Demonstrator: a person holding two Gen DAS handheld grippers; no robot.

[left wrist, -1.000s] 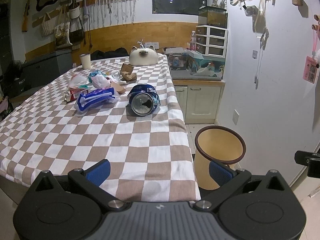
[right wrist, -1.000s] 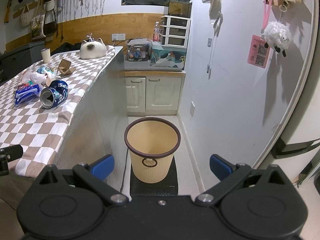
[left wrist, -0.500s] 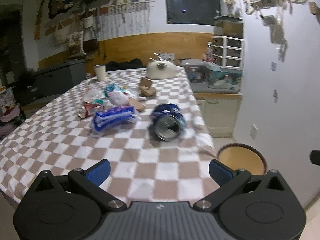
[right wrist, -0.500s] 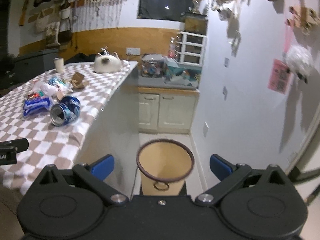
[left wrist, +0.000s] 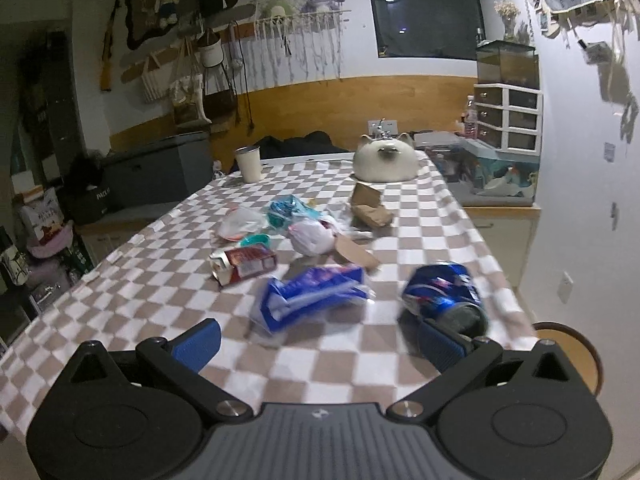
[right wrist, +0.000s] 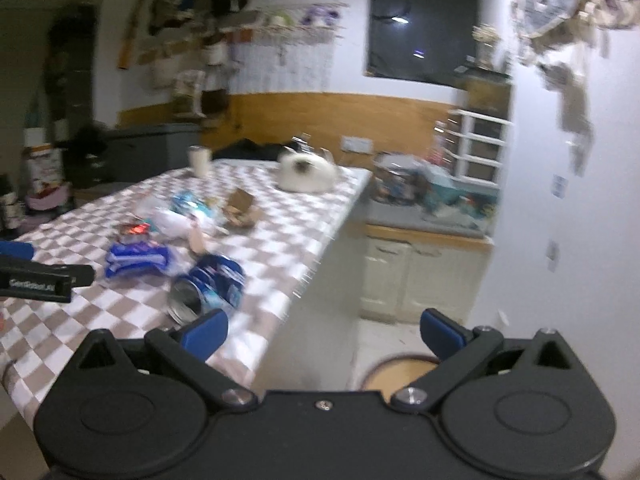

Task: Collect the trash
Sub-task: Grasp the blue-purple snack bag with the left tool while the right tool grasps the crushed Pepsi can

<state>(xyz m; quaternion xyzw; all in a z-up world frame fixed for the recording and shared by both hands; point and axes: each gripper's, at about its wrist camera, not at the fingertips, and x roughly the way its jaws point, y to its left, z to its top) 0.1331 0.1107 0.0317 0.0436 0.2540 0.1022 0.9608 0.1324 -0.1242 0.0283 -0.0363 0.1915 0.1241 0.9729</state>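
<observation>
Trash lies on the checked tablecloth (left wrist: 152, 280): a crushed blue can (left wrist: 444, 296) on its side near the right edge, a blue wrapper (left wrist: 312, 296), a red carton (left wrist: 244, 264), a white bag (left wrist: 312, 236) and brown paper scraps (left wrist: 372, 216). My left gripper (left wrist: 320, 340) is open just in front of the blue wrapper, its right finger beside the can. My right gripper (right wrist: 324, 328) is open beyond the table's edge, its left finger close to the can (right wrist: 212, 280). The tan bin (right wrist: 400, 372) stands on the floor below it, also seen as the bin (left wrist: 572, 352) at the table's right.
A cat-shaped white pot (left wrist: 384, 160) and a white cup (left wrist: 248, 164) stand at the table's far end. Cream cabinets (right wrist: 420, 280) with a cluttered counter line the right wall. The left gripper's finger (right wrist: 40, 276) shows at the right wrist view's left edge.
Both grippers rose and moved forward over the table; the can and wrapper are now much closer to the left gripper. The right gripper swung left from the bin toward the table edge.
</observation>
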